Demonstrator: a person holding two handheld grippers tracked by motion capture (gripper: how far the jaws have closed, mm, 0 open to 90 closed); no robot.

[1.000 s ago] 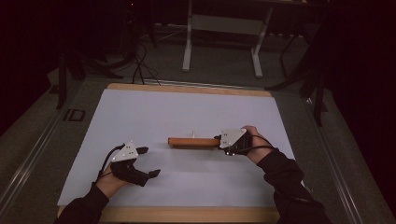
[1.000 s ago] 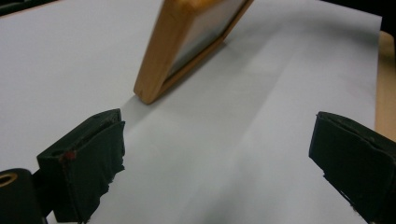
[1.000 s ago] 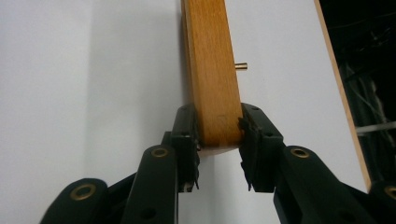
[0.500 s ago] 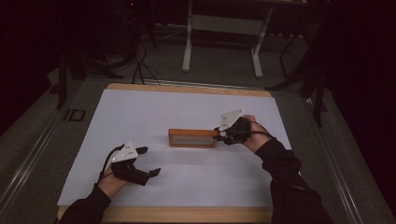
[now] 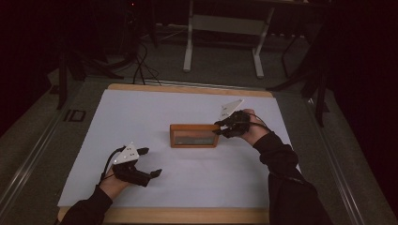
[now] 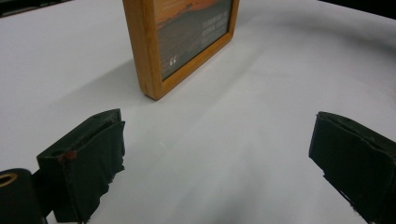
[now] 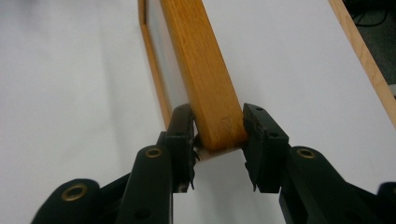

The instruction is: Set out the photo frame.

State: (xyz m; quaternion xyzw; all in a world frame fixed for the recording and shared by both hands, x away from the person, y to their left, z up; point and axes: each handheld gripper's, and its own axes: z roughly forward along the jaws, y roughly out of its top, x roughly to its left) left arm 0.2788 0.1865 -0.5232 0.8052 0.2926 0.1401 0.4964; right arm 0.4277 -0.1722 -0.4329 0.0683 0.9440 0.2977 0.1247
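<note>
A wooden picture frame (image 5: 194, 136) stands on its long edge in the middle of the white table top (image 5: 141, 112), its picture facing the near side. My right gripper (image 5: 219, 129) is at the frame's right end. In the right gripper view the frame's end (image 7: 205, 84) sits between the jaws of that gripper (image 7: 217, 116), both pads touch its sides, and the jaws have just been opening a little. My left gripper (image 5: 151, 161) rests near the front left, open, with nothing between its jaws. In the left gripper view the frame (image 6: 187, 42) stands beyond that gripper (image 6: 219, 140).
The table top has a light wooden rim (image 5: 187, 89). Beyond the far edge stands a white table frame (image 5: 223, 23), with cables (image 5: 141, 65) on the dark floor. Dark stands flank both sides.
The frame has turned from a thin bar to showing its picture face to the near side. My right hand has shifted toward the far side with it. The left hand has stayed put.
</note>
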